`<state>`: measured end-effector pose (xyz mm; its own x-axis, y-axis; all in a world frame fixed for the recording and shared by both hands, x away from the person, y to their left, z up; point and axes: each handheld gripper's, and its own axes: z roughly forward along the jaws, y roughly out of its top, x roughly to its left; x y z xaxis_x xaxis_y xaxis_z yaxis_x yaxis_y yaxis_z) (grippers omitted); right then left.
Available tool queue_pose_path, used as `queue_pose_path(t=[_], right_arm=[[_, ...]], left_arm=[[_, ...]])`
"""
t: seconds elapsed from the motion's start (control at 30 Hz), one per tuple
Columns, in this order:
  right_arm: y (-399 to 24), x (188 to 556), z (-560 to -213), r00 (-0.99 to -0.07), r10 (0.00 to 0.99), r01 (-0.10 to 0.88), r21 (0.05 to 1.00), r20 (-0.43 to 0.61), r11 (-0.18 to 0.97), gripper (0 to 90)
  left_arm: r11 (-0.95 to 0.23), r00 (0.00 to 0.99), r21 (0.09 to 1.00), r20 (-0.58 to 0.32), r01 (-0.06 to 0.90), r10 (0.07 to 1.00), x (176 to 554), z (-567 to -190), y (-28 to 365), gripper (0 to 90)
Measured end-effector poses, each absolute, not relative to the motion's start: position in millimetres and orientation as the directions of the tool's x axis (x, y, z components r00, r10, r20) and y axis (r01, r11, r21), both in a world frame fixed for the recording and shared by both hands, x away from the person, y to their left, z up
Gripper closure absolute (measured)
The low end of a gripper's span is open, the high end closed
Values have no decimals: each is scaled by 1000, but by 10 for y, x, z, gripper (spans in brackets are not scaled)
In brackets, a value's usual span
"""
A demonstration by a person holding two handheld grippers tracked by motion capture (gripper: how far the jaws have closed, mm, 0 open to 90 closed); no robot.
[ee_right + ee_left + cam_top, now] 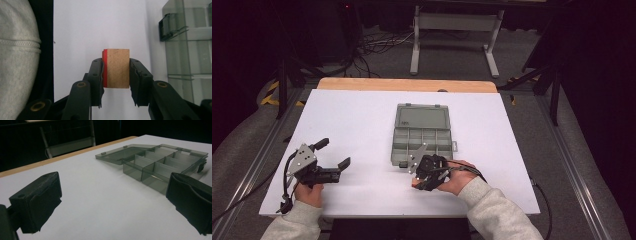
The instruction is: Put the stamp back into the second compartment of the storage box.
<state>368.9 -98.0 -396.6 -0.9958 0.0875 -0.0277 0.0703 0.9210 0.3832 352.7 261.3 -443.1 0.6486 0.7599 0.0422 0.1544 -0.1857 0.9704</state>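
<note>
Our right gripper point(116, 75) fingers clench the small wooden block with one red face point(116, 68) for the open grey compartment box point(422, 134); left gripper point(335, 153) fingers wait released.

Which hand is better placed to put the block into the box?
Right. Its claw is shut on the block beside the open box; the left claw is open, apart from the box.

White table point(362, 125) with open grey compartment box point(422, 135) at centre, lid back; left gripper point(334, 155) at near left, jaws spread over bare surface; right gripper point(412, 175) just beside box's near edge, hand point(457, 177) behind it.
</note>
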Motion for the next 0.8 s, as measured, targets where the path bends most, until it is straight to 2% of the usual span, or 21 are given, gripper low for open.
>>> queue_pose_path(t=[0.27, 0.8], right_arm=[[-1057, 3715, -3839, -991, 127, 94, 451, -42, 888, 658], [-1123, 3750, -3649, -977, 175, 77, 564, -121, 822, 658]], left_arm=[[-186, 649, 970, 42, 154, 760, 3527, -4431, 2613, 10], [-184, 646, 970, 40, 158, 763, 3526, -4432, 2613, 10]])
